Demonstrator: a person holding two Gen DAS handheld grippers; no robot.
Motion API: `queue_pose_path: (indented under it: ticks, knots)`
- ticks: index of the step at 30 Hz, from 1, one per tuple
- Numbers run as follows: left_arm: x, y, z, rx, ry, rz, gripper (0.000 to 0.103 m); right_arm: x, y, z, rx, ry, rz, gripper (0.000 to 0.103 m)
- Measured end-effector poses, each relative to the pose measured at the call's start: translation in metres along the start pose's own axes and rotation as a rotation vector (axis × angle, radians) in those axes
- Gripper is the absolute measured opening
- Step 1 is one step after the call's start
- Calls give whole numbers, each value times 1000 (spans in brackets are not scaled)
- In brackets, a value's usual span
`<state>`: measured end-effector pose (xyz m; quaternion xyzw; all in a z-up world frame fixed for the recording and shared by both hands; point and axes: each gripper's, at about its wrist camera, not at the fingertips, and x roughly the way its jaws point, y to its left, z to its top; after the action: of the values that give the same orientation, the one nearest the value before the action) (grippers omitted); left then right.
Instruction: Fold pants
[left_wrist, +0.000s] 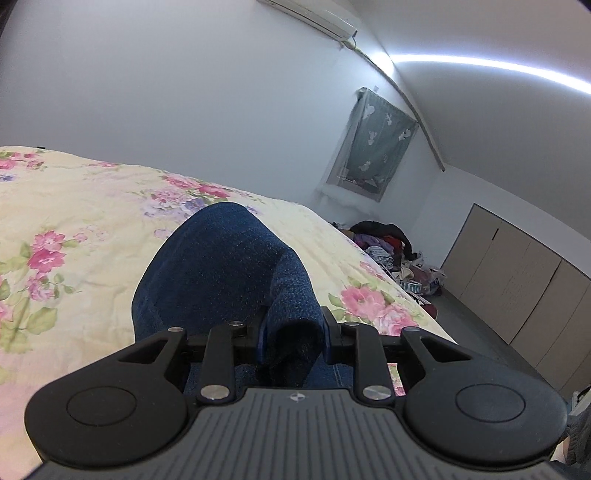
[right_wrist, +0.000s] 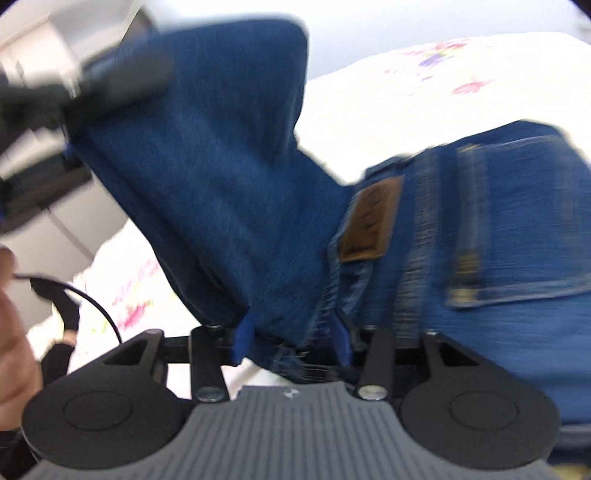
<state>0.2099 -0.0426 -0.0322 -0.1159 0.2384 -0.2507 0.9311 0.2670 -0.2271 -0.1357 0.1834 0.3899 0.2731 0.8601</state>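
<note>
The pants are dark blue jeans (left_wrist: 218, 266) on a floral bedspread (left_wrist: 74, 221). My left gripper (left_wrist: 291, 332) is shut on a bunched fold of the jeans, and the fabric arches up and away in front of it. In the right wrist view, blurred by motion, my right gripper (right_wrist: 291, 339) is shut on a raised edge of the jeans (right_wrist: 207, 155). The waistband with its brown leather patch (right_wrist: 371, 221) and a back pocket (right_wrist: 517, 221) lie to the right. The other gripper (right_wrist: 110, 77) shows dark and blurred at the upper left, holding the same lifted fabric.
The bed's right edge drops to a grey floor (left_wrist: 472, 325). A heap of clothes (left_wrist: 391, 251) lies on the floor by the wall. Beige cabinets (left_wrist: 524, 280) line the right wall. A black cable (right_wrist: 92, 302) and a hand (right_wrist: 11, 332) show at left.
</note>
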Motion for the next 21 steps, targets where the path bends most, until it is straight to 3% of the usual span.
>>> queue_pose_path:
  ticks: [4, 10, 14, 16, 21]
  knots:
    - [16, -25, -1, 39, -5, -33, 30, -48, -44, 1, 123, -116, -138, 44]
    - [60, -64, -11, 73, 43, -59, 30, -110, -92, -7, 349, -337, -205, 45]
    - [85, -95, -26, 131, 84, -71, 30, -123, -119, -9, 463, -394, -240, 45]
    - [98, -109, -37, 174, 127, -61, 30, -133, -129, -10, 500, -413, -257, 45]
    - [145, -117, -96, 242, 366, -1, 30, -141, -155, -15, 615, -450, -294, 45]
